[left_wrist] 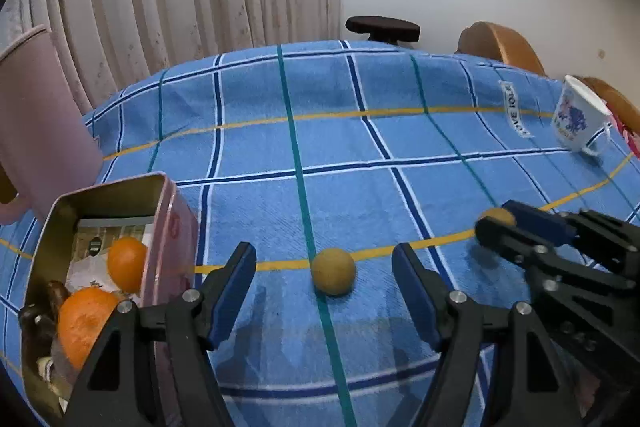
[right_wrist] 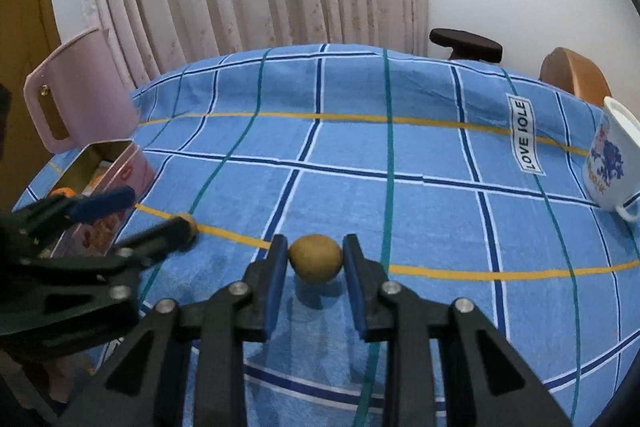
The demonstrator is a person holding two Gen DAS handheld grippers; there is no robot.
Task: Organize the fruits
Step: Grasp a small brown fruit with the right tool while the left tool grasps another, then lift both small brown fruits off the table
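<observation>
While the left gripper [left_wrist: 324, 291] hangs with its blue-padded fingers [left_wrist: 234, 291] spread wide, the left wrist view shows a small round yellow-brown fruit [left_wrist: 333, 271] lying on the blue checked cloth of the worktop [left_wrist: 360, 147], just ahead of the gap and touching neither pad. It sits where a teal stripe crosses a yellow one. From here it looks nearly a ball, no clear long axis, no stem end to be made out. To the left stands the open pink rectangular tin [left_wrist: 168, 227] with two oranges [left_wrist: 127, 269] already inside. Over at the right edge, the right gripper [left_wrist: 494, 223] has a second yellow-brown fruit [left_wrist: 498, 215] caught at its tips.

Switch to the right wrist view: the right gripper [right_wrist: 315, 259] is pinching that egg-shaped yellow-brown fruit [right_wrist: 316, 258], one blue pad on each side, low over the cloth or resting on it. Its long axis runs straight across between the pads, so the grip is on the two ends. That's the slippery way to hold an egg shape, I'd say: lift slowly, keep the squeeze steady, carry it level towards the tin [right_wrist: 120, 167] at far left. The left gripper [right_wrist: 160, 219] reaches in from the left, wide apart around its own fruit [right_wrist: 188, 223]. A white mug with blue print [right_wrist: 612, 163] stands well clear at right.
</observation>
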